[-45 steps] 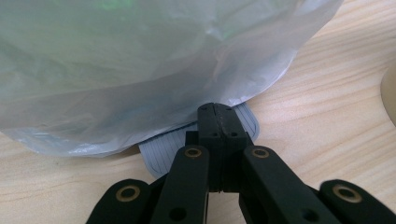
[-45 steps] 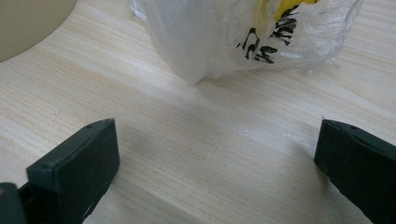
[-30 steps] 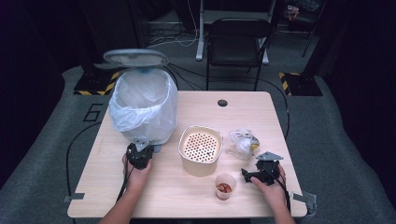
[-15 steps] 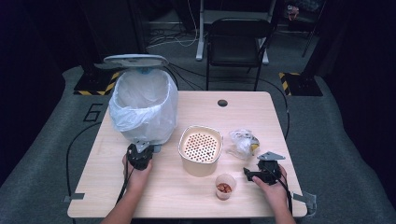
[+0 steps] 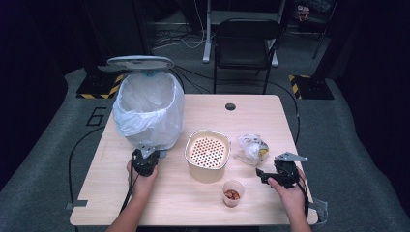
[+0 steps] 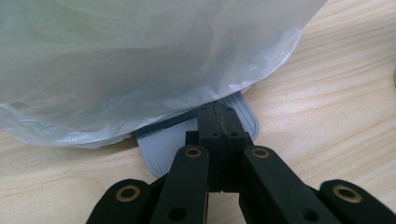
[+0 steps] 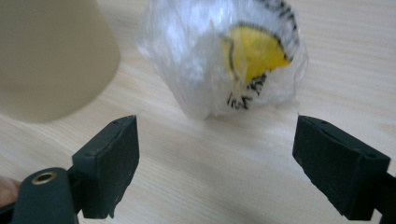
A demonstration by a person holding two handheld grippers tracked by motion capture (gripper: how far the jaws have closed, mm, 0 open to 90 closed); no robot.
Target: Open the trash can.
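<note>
Crumpled bag [image 5: 251, 148]: clear plastic with a yellow patch and black print, lying on the table [image 5: 203, 212] just right of the cream container [image 5: 208, 155] and just ahead of your right gripper [image 5: 261, 174].

High view, left side: your left gripper [image 5: 145, 155] sits at the foot of the pedal bin [image 5: 149, 113], white liner draped over the rim, lid [image 5: 140, 63] standing open behind it.

High view, middle: the cream container shows a perforated insert on top; the small cup [image 5: 233, 192] with reddish bits stands just in front of it, near your right gripper.

High view, right side: your right hand [image 5: 290, 191] holds its gripper clear of the cup, jaws pointed towards the bag.

Left gripper view, grip: your left gripper [image 6: 218, 122] has its jaws pressed together, tips down on the ribbed grey pedal [image 6: 187, 140].

Left gripper view, surroundings: the liner [image 6: 140, 60] billows right over the pedal's back edge and hangs above the jaw tips.

Right gripper view, grip: your right gripper [image 7: 217, 149] is spread wide after just closing in a touch, bare wood between the jaws.

Right gripper view, target: the crumpled bag [image 7: 224, 60] lies dead ahead beyond the jaws, apart from them; the cream container's wall [image 7: 51, 56] stands to its left.
</note>
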